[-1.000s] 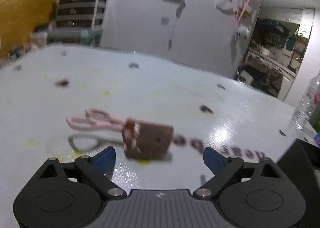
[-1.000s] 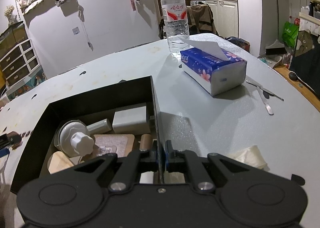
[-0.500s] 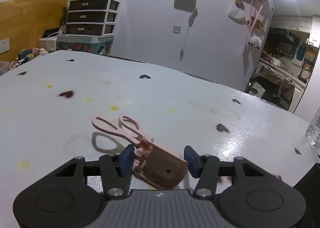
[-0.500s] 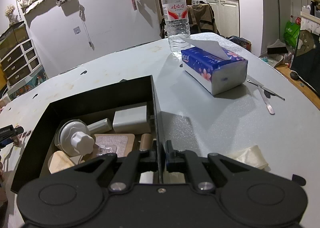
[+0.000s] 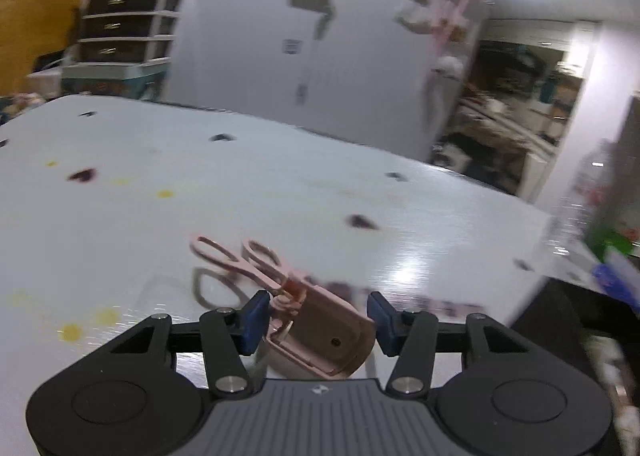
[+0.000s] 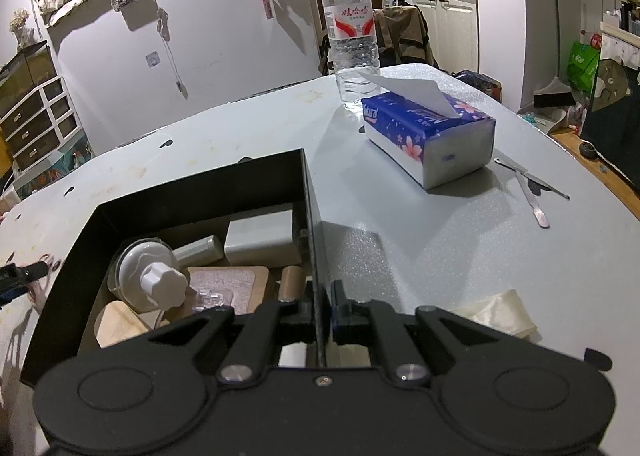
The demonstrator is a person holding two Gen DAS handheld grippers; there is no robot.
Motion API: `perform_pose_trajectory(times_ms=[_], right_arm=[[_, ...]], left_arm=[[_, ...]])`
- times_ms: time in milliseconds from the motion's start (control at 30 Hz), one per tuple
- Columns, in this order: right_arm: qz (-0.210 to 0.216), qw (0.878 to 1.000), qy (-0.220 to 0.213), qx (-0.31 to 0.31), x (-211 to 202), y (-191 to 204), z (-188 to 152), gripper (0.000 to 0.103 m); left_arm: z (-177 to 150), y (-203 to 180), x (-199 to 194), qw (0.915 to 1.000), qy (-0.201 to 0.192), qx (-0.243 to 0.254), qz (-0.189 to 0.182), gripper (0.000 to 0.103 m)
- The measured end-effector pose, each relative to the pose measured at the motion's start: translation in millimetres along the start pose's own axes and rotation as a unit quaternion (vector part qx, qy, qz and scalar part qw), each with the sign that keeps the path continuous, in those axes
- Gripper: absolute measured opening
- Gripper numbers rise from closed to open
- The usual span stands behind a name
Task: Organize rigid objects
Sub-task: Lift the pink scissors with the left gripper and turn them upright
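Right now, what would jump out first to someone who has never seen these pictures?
The pink scissors in their sheath, gripped between the left tongs just above the white table. Next, the black box of odds and ends, with the right tongs pinching its side wall. Behind it stand a blue tissue pack and a water bottle.

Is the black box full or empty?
Partly full. The black box holds a white knobbed lid, a grey block and more; some floor shows.

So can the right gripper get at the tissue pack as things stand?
Probably not right away: the right gripper is shut on the black box wall. Past that, the table up to the tissue pack lies bare.
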State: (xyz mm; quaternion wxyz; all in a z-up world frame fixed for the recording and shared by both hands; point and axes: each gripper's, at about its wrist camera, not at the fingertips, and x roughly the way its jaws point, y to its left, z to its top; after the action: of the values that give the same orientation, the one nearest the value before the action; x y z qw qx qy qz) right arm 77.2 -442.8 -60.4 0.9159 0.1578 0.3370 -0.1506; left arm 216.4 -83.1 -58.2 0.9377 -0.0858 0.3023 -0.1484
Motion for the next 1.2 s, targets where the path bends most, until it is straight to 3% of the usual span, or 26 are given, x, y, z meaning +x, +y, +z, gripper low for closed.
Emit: perform_pose_trajectory(times_ms=[167, 233, 267, 400, 667, 733, 800, 833, 1200], right_arm=[[-0.001, 1.0, 0.0, 0.0, -0.3, 0.6, 0.1, 0.006], [-0.002, 1.0, 0.0, -0.001, -0.7, 1.2, -0.1, 0.006], [-0.001, 1.0, 0.0, -0.001, -0.7, 1.3, 0.0, 0.006], [-0.001, 1.0, -0.001, -0.001, -0.8, 1.6, -0.1, 0.006], [-0.001, 1.0, -0.001, 0.0, -0.8, 1.4, 0.1, 0.006], [-0.001, 1.0, -0.001, 0.0, -0.9, 1.4, -0.1, 0.006], [-0.001, 1.0, 0.0, 0.0, -0.9, 1.4, -0.1, 0.006], [-0.001, 1.0, 0.0, 0.0, -0.9, 1.5, -0.1, 0.006], [-0.002, 1.0, 0.0, 0.0, -1.1, 1.5, -0.1, 0.006]], left_arm=[[10.4, -29.4, -25.1, 0.9969, -0.004, 0.019, -0.076, 0.049], [13.1, -42.1, -35.1, 0.9937, -0.013, 0.035, -0.105, 0.039], [14.0, -47.3, -38.2, 0.9917, -0.014, 0.043, -0.12, 0.004], [10.8, -61.1, -40.3, 0.9881, -0.005, 0.055, -0.143, 0.002], [5.5, -47.6, -30.2, 0.9933, 0.011, 0.04, -0.108, 0.004], [1.5, -43.8, -27.3, 0.9932, 0.025, 0.039, -0.107, 0.013], [-4.8, -40.5, -23.7, 0.9923, 0.043, 0.034, -0.111, 0.037], [-8.6, -39.1, -22.7, 0.9916, 0.051, 0.034, -0.114, 0.04], [-27.3, -46.9, -13.2, 0.9806, 0.104, 0.104, -0.13, 0.042]])
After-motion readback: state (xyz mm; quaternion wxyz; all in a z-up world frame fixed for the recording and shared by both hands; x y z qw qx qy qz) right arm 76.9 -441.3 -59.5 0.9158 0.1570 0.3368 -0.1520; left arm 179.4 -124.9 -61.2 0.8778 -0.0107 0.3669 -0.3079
